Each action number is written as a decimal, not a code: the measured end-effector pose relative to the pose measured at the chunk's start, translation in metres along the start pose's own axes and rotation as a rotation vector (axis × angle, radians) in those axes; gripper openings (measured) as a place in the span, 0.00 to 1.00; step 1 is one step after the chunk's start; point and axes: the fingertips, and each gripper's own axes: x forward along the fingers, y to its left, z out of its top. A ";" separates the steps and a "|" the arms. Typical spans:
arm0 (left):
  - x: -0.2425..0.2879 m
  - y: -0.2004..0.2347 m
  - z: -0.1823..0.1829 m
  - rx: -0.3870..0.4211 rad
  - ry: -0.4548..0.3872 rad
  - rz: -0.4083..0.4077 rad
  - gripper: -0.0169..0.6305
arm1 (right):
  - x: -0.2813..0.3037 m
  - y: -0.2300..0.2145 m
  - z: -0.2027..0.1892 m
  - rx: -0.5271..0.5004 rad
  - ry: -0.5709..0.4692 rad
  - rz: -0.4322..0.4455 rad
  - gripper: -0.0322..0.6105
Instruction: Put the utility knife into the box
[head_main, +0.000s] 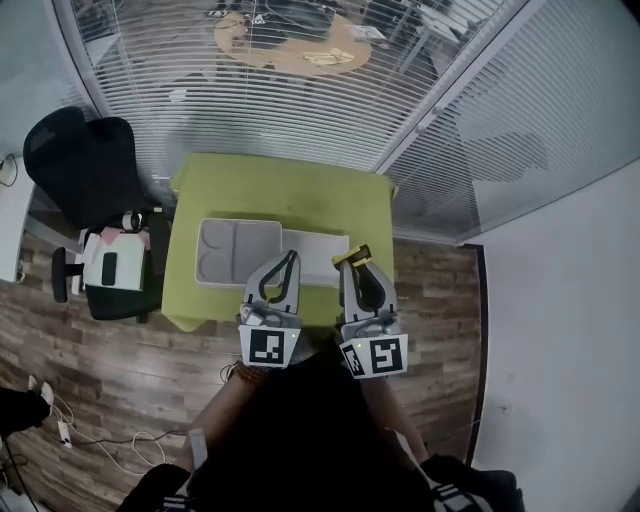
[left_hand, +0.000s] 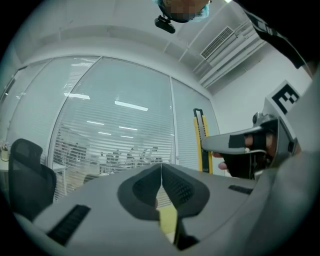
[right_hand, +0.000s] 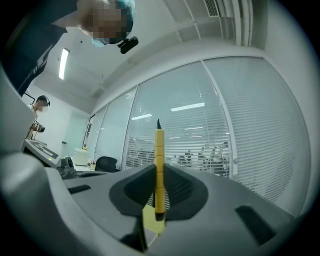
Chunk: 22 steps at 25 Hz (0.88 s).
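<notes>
The utility knife (head_main: 352, 257) is yellow and slim. It stands upright between the pads of my right gripper (head_main: 356, 264), which is shut on it over the near right part of the green table (head_main: 270, 190). In the right gripper view the knife (right_hand: 159, 150) rises above the jaws of the right gripper (right_hand: 159, 172), its dark tip up. My left gripper (head_main: 291, 256) is beside it, shut and empty, over the near edge of the grey box (head_main: 238, 252). The left gripper (left_hand: 161, 171) shows its jaws touching, and the knife (left_hand: 199, 142) shows at its right.
A white lid (head_main: 320, 257) lies right of the box. A black office chair (head_main: 85, 165) with small items on a stand stands left of the table. Glass walls with blinds (head_main: 300, 110) run behind it. Cables (head_main: 90, 435) lie on the wooden floor.
</notes>
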 end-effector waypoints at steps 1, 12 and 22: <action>0.001 0.004 -0.001 -0.022 -0.002 0.010 0.05 | 0.003 -0.001 0.001 0.001 -0.001 -0.001 0.12; 0.015 0.025 -0.001 0.051 -0.022 0.059 0.05 | 0.023 -0.021 0.002 -0.019 -0.020 0.050 0.12; 0.024 0.041 -0.003 0.095 -0.008 0.143 0.05 | 0.049 -0.031 -0.002 -0.007 -0.056 0.120 0.12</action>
